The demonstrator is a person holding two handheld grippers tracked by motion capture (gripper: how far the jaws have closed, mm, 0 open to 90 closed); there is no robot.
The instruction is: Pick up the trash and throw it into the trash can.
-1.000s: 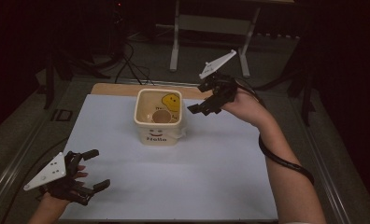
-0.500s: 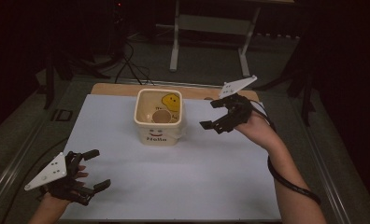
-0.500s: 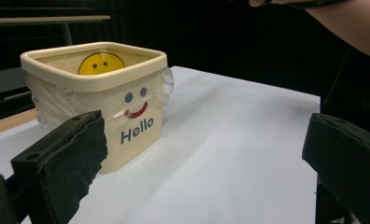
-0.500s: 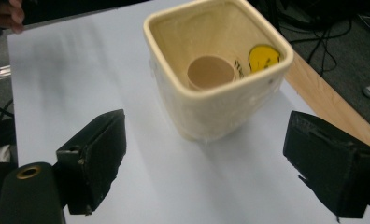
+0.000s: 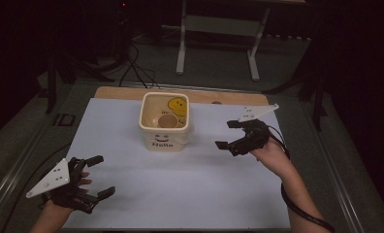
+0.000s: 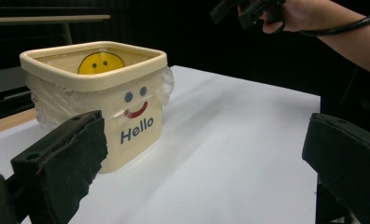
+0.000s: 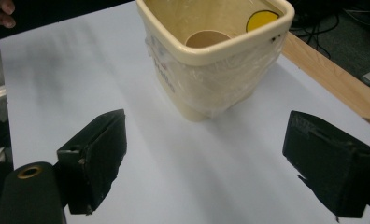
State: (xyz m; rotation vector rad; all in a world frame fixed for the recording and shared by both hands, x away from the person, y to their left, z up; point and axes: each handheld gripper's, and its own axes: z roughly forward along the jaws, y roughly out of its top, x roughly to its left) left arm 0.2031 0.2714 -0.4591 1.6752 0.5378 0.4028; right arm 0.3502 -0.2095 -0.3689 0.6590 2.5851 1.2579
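Tub (image 5: 164,124) on white sheet (image 5: 180,194), both grippers (jaws spread) nearby

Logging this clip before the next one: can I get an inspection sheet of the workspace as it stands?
Surface: white sheet on the table, wooden strip at its far edge.
Job's things: cream "Hello" tub, upright, plastic liner, brown round item inside.
Clutter: nothing seen.
Grippers: left gripper open, low at the near left; right gripper open, right of the tub, apart from it.
Cables: black cable along the right forearm; more on the floor behind.
Surroundings: dark room, white table legs beyond.
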